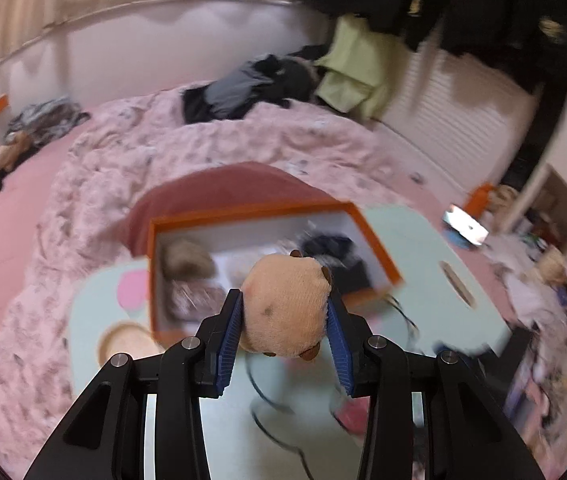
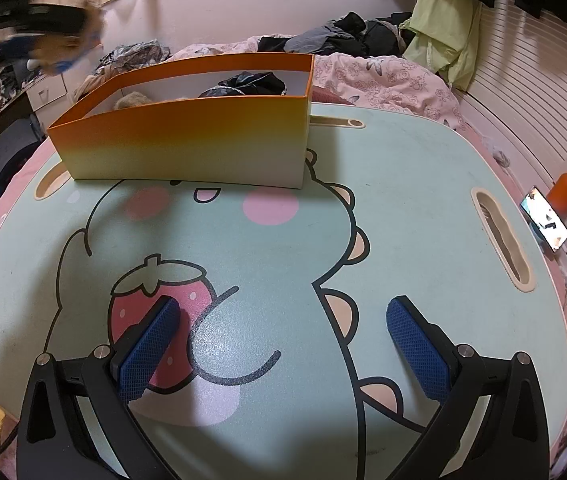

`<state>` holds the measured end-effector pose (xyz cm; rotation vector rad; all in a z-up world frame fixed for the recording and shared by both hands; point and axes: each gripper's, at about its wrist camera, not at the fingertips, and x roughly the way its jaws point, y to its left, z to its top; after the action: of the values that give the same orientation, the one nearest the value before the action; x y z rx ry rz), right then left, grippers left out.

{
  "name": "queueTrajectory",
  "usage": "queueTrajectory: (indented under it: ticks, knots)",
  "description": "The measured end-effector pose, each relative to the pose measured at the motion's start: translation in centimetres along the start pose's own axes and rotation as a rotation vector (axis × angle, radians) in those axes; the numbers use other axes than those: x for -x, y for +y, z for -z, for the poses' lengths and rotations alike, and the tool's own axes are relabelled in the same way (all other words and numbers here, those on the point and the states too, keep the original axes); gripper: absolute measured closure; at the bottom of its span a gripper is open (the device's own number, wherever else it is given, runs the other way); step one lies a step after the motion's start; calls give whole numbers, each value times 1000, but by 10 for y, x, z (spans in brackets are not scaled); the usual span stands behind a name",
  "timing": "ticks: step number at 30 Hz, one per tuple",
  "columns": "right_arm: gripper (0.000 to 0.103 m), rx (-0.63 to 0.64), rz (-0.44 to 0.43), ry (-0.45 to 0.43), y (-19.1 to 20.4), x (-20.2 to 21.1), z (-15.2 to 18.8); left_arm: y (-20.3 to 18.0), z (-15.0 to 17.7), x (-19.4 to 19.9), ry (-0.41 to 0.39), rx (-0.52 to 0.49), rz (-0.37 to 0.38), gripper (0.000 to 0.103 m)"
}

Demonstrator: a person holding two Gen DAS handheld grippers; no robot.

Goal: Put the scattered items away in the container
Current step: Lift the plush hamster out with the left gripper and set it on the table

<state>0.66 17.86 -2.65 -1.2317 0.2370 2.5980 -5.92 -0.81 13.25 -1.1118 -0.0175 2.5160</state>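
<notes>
While my left gripper (image 1: 285, 312) pinches the peach plush toy (image 1: 285, 308) between its blue pads, the toy hangs above the near wall of the orange box (image 1: 379, 248). To the right of the box, my right gripper (image 2: 283, 320) hovers with jaws spread wide and empty over the mint table (image 2: 423, 200).

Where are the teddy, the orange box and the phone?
teddy (image 1: 287, 304), left wrist view, middle of its tan body.
orange box (image 2: 187, 140), right wrist view, its front wall.
phone (image 2: 545, 218), right wrist view, its lit screen.
</notes>
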Motion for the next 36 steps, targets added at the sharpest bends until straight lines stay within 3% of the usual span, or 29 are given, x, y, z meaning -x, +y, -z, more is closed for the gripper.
queueTrajectory:
  ticks: [5, 11, 14, 15, 17, 19, 23, 34, 36]
  knots:
    - [0, -1, 1, 0, 0, 0, 0, -6, 51, -17, 58, 48, 118, 64]
    - [0, -3, 2, -1, 0, 0, 0, -17, 73, -50, 83, 27, 58, 59]
    - [0, -4, 3, -1, -1, 0, 0, -12, 78, -48, 48, 61, 49, 40]
    - [0, -5, 3, -1, 0, 0, 1, -11, 79, -45, 35, 75, 53, 27]
    - [0, -5, 4, -1, 0, 0, 1, -7, 82, -34, -7, 97, 62, 19]
    - [0, -6, 4, -2, -1, -1, 1, -5, 86, -24, -29, 90, 35, 13]
    - [0, -7, 5, -2, -1, -1, 1, -9, 110, -14, -20, 31, -26, 11]
    - [0, -12, 7, -2, -1, -1, 1, -25, 144, -44, 49, -29, -176, 10]
    - [0, -13, 8, -2, -1, -1, 1, -24, 149, -45, 32, -14, -221, 5]
